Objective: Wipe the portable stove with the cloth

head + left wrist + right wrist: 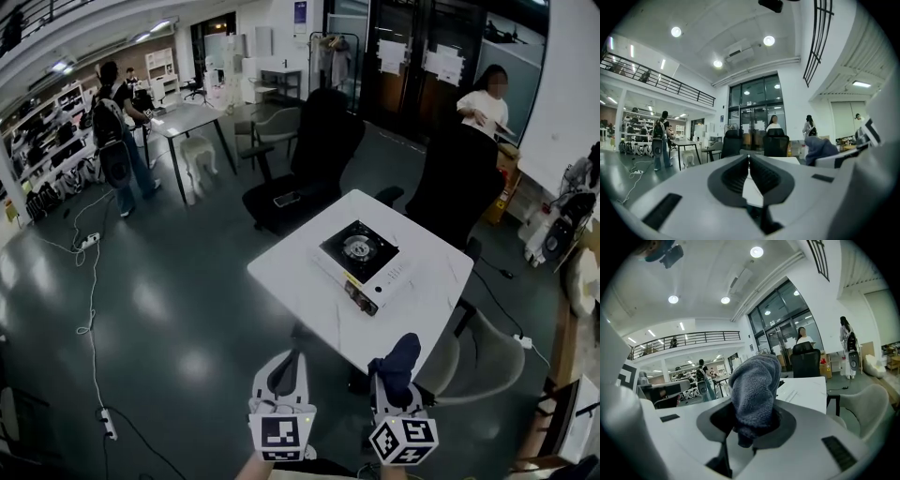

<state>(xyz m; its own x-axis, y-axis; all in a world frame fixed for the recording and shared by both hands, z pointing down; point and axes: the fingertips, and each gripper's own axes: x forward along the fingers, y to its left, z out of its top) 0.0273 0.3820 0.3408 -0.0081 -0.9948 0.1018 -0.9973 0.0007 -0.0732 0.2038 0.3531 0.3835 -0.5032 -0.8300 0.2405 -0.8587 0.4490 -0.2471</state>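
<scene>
The portable stove (364,262), white with a black top and a round burner, sits on the white table (300,281) ahead of both grippers. My right gripper (392,380) is shut on a blue-grey cloth (401,354) that stands bunched up out of its jaws, short of the table's near edge. In the right gripper view the cloth (755,385) fills the jaws of the right gripper (752,420), with the table (806,392) beyond. My left gripper (289,364) is shut with nothing in it; in its own view the left gripper (749,159) shows its tips meeting.
Two black office chairs (314,150) (459,178) stand behind the table. A grey chair (487,361) is at its right. Cables and a power strip (89,281) lie on the dark floor at left. One person (120,141) stands far left, another (483,98) at the back right.
</scene>
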